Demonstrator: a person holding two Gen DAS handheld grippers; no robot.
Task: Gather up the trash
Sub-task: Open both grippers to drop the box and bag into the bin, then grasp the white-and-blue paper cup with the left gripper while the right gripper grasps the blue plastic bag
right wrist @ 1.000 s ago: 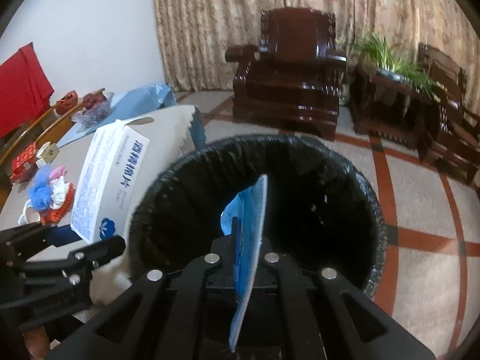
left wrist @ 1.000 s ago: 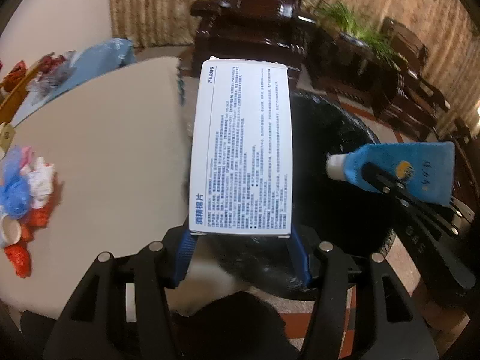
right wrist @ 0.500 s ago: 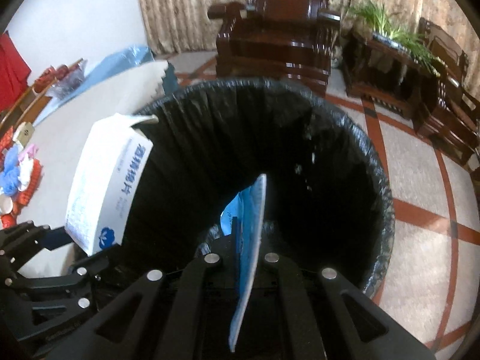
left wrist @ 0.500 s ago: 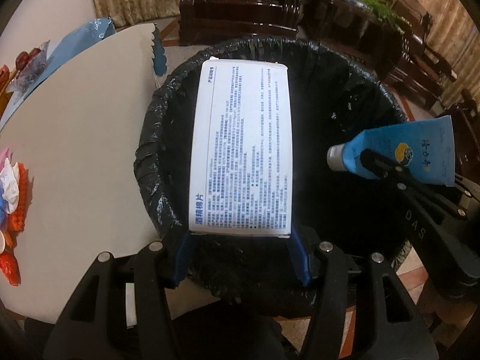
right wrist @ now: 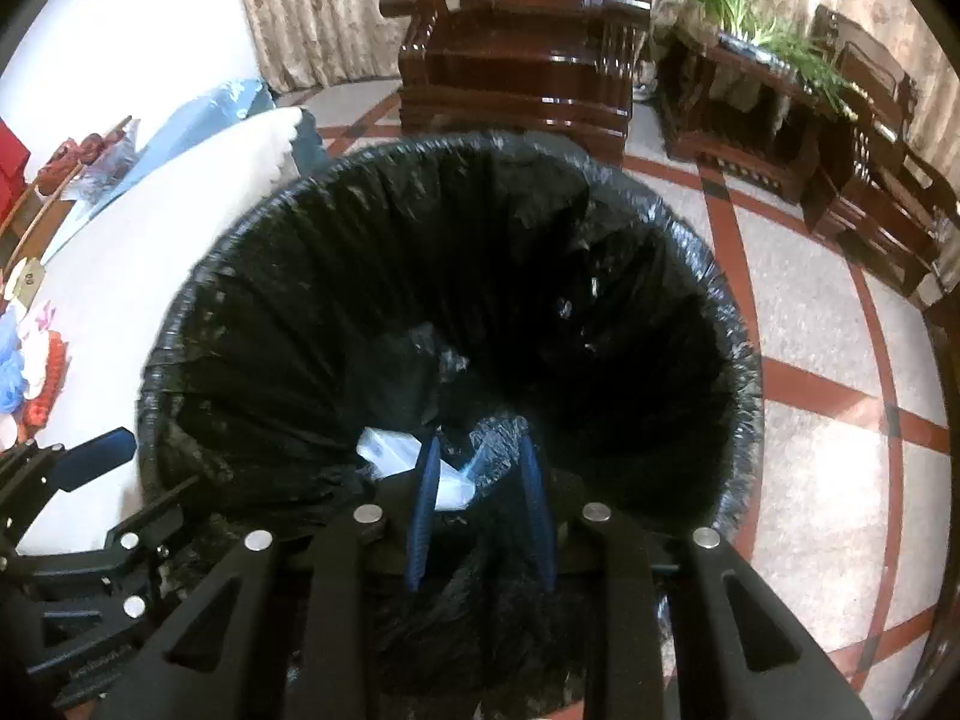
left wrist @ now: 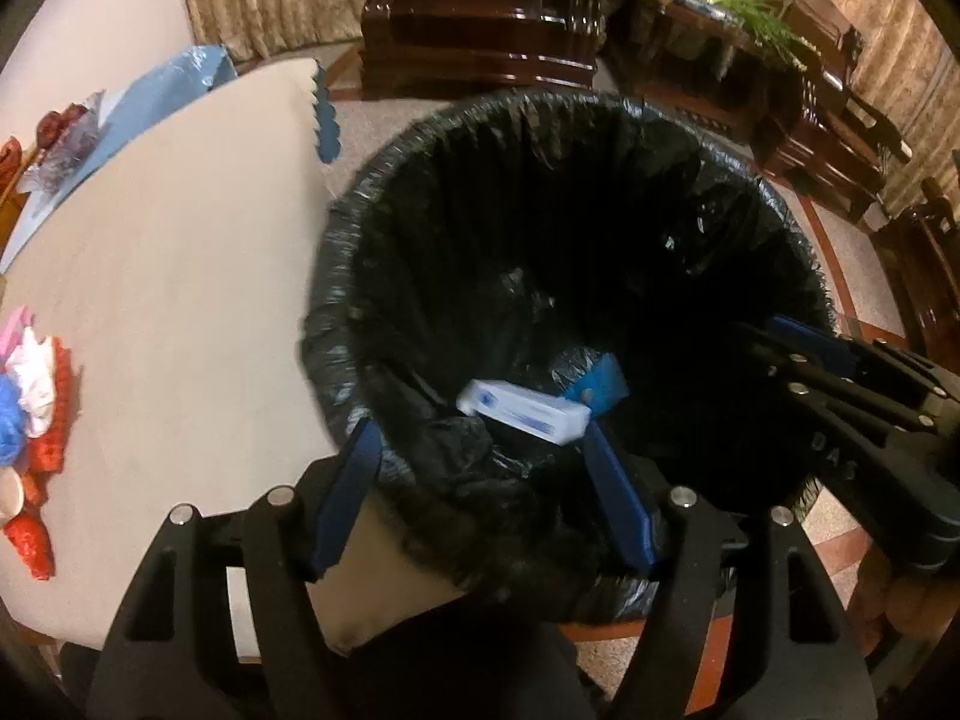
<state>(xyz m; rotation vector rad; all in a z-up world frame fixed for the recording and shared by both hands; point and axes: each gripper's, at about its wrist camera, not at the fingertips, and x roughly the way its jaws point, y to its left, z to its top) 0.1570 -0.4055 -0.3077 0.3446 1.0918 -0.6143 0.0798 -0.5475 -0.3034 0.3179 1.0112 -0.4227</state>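
We are holding both hand-held grippers over the round bin lined with black plastic [left wrist: 600, 120]. The left hand-held gripper [left wrist: 480, 456] and right hand-held gripper [right wrist: 480, 480] have just been opening and are standing empty. The white printed cardboard box [left wrist: 522, 411] and flat blue tube [left wrist: 600, 387] are lying at the bin's bottom. The red, white and blue scraps [left wrist: 33, 396] are waiting far left on the beige counter [left wrist: 180, 300], nearer our left hand-held gripper.

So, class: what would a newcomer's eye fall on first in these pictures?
The black-lined bin fills both views, with a white box and a blue tube lying at its bottom. Both the left gripper and right gripper hang open over it, their jaws just having opened. Colourful litter remains on the table's left edge.
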